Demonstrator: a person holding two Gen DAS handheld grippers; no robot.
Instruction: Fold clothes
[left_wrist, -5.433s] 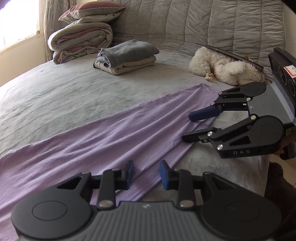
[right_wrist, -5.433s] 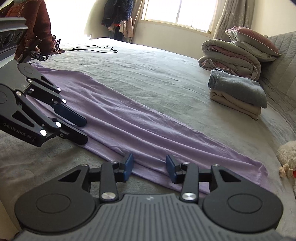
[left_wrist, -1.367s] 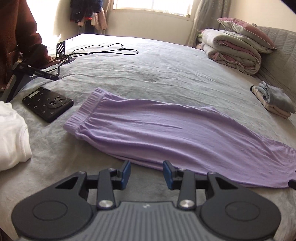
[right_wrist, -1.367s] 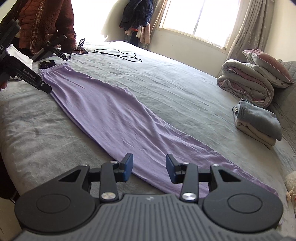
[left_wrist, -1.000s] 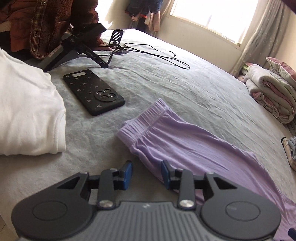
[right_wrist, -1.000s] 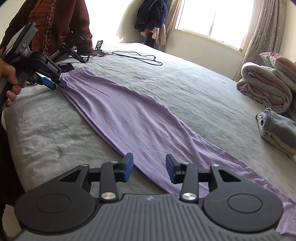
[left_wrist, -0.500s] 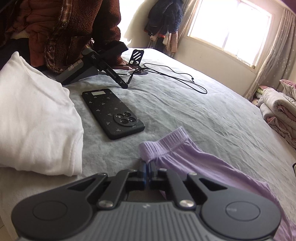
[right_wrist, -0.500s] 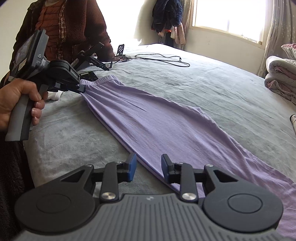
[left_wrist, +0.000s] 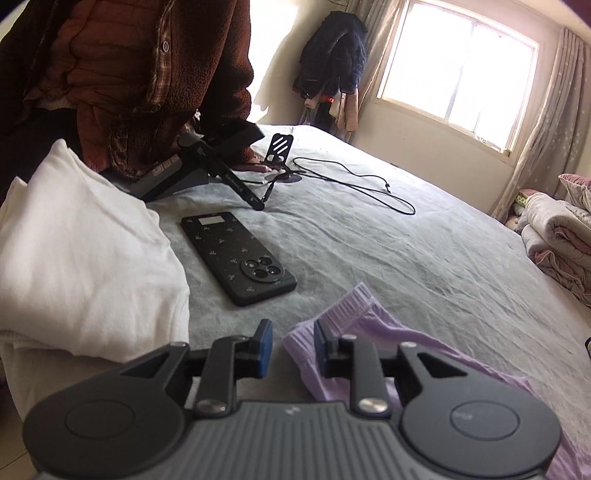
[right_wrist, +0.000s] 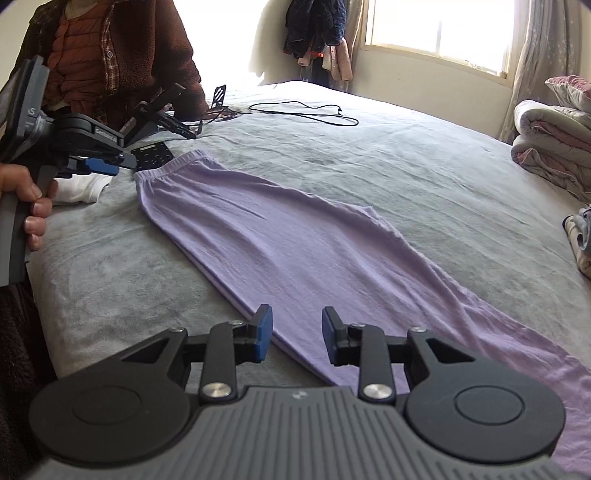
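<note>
Purple trousers lie stretched flat along the grey bed, waistband near a black phone and a folded white garment. Left gripper hovers at the waistband corner, jaws apart and holding nothing — right gripper likewise parted and empty, over the trousers' near edge.

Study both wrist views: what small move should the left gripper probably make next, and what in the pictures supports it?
Probably ease the left gripper forward and close on the waistband of the purple trousers. Its jaws stand open with the waistband corner between them, ungripped, and the trousers lie flat, full length on the bed, unfolded. The right gripper hovers open over the near edge.
</note>
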